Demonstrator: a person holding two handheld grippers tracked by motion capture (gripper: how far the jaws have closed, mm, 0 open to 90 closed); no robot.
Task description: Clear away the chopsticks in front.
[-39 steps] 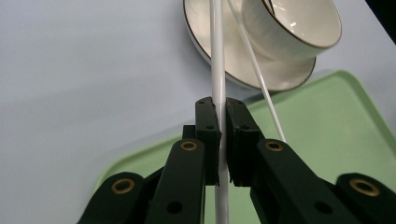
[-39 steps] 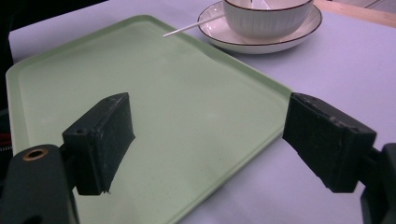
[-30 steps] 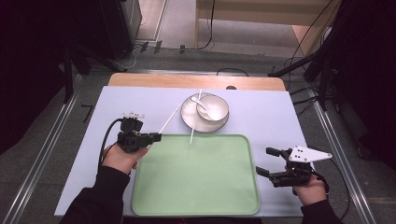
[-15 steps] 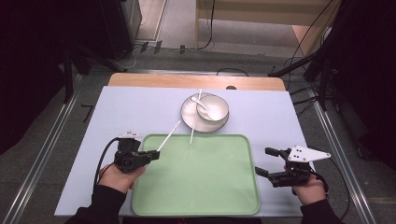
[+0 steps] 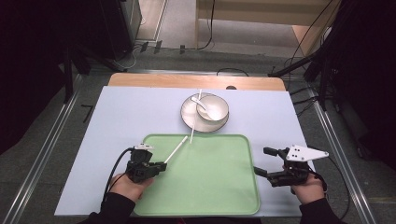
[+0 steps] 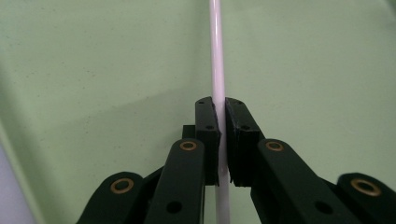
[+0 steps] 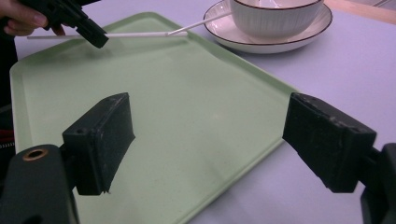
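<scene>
— Two chopsticks, so why is one chopstick (image 5: pixel 176 150) over the tray (image 5: pixel 219 196)?
— Likely to lay it there; its mate (image 5: pixel 194 117) leans on the bowl's saucer (image 5: pixel 189 122) on the counter (image 5: pixel 116 121).
— And each tool?
— The left tool (image 5: pixel 159 165) is clenched on that chopstick; the right tool (image 5: pixel 266 162) gapes, holding nothing.

Table (image 5: pixel 121 116): pale lilac top, wooden edge (image 5: pixel 196 81) at far side. Metal rails (image 5: pixel 44 149) along both flanks. Floor (image 5: pixel 182 23): grey, crossed by black cables (image 5: pixel 211 28). Wooden furniture (image 5: pixel 266 11) beyond. Surroundings dark; light falls mainly on the tabletop.
</scene>
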